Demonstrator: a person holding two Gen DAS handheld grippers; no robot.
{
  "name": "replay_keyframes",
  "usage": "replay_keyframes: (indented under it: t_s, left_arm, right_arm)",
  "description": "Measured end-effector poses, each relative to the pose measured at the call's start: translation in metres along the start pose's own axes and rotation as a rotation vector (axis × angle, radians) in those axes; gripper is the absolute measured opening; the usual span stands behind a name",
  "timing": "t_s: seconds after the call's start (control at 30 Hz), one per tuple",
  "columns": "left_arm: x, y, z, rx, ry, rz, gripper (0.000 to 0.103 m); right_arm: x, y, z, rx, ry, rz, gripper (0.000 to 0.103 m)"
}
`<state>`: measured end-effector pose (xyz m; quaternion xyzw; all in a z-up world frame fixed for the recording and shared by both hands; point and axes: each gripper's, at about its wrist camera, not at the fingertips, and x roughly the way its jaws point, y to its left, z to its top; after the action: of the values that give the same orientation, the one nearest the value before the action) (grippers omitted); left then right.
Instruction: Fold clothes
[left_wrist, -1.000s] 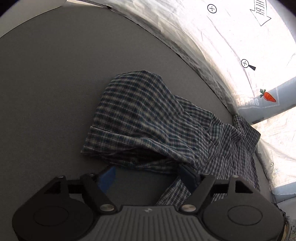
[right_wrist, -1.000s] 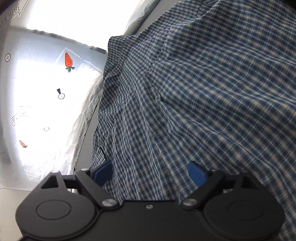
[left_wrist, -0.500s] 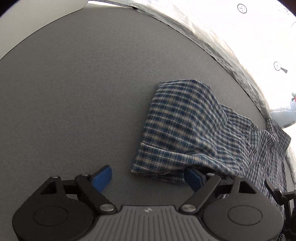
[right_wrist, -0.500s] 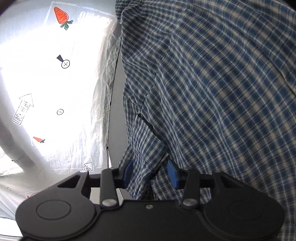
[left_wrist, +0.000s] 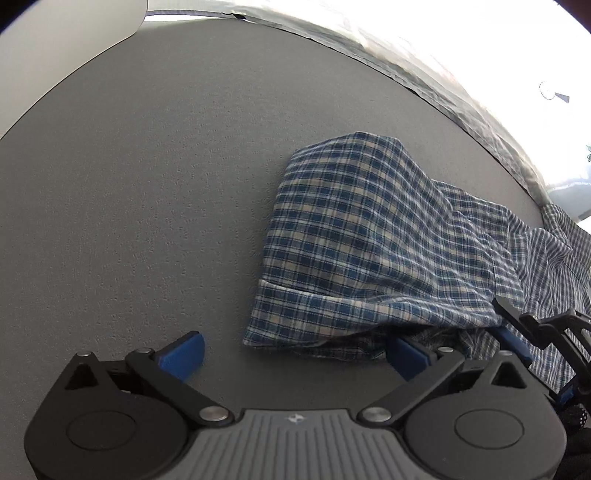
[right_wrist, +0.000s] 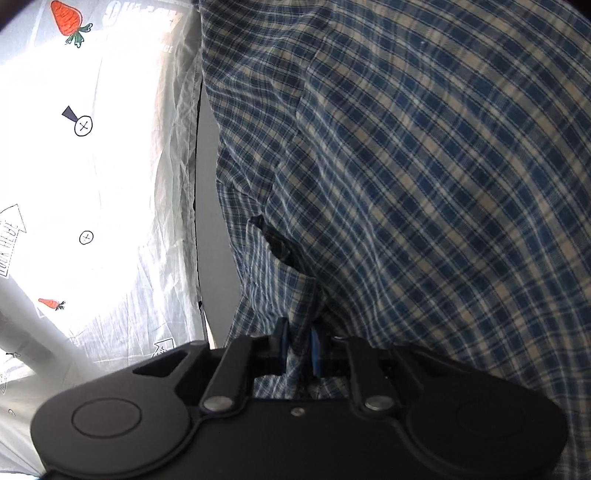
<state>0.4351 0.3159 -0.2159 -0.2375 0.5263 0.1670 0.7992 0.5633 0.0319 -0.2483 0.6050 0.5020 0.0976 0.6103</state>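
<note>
A blue and cream checked shirt (left_wrist: 369, 243) lies crumpled on a grey table (left_wrist: 147, 184), its folded sleeve and cuff toward me in the left wrist view. My left gripper (left_wrist: 295, 354) is open and empty, low over the table, its right fingertip (left_wrist: 404, 356) at the shirt's near edge. My right gripper (right_wrist: 298, 349) is shut on a fold of the shirt (right_wrist: 424, 184), which fills most of the right wrist view. The right gripper also shows at the right edge of the left wrist view (left_wrist: 532, 332), at the shirt's near side.
A white plastic sheet (right_wrist: 92, 184) printed with carrots, arrows and crossed circles lies along the table's edge, brightly lit. It also runs along the far edge in the left wrist view (left_wrist: 443, 85). Bare grey table lies left of the shirt.
My right gripper has closed from wide open onto a fold of the shirt. My left gripper has shifted left, so the shirt now sits to the right of it; it stays open.
</note>
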Motion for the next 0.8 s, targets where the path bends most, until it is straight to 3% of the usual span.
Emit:
replay_keyframes:
  t_s: [0.1, 0.27, 0.47, 0.6, 0.8]
  left_arm:
    - [-0.001, -0.002, -0.003, 0.023, 0.011, 0.005, 0.103]
    - [-0.018, -0.003, -0.016, 0.019, 0.020, -0.056, 0.103]
    - [-0.057, -0.012, -0.052, 0.072, -0.021, -0.044, 0.103]
    - [-0.078, -0.017, -0.094, 0.050, -0.039, -0.014, 0.103]
    - [-0.096, -0.043, -0.175, 0.044, 0.025, 0.040, 0.103]
  right_arm:
    - [-0.014, 0.017, -0.003, -0.066, -0.034, 0.019, 0.007]
    - [-0.058, 0.040, -0.004, -0.152, -0.124, 0.051, 0.007]
    - [-0.149, 0.025, 0.012, -0.205, -0.235, 0.082, 0.007]
    - [-0.198, 0.019, 0.035, -0.270, -0.293, 0.066, 0.007]
    - [-0.254, 0.004, 0.077, -0.386, -0.371, 0.001, 0.007]
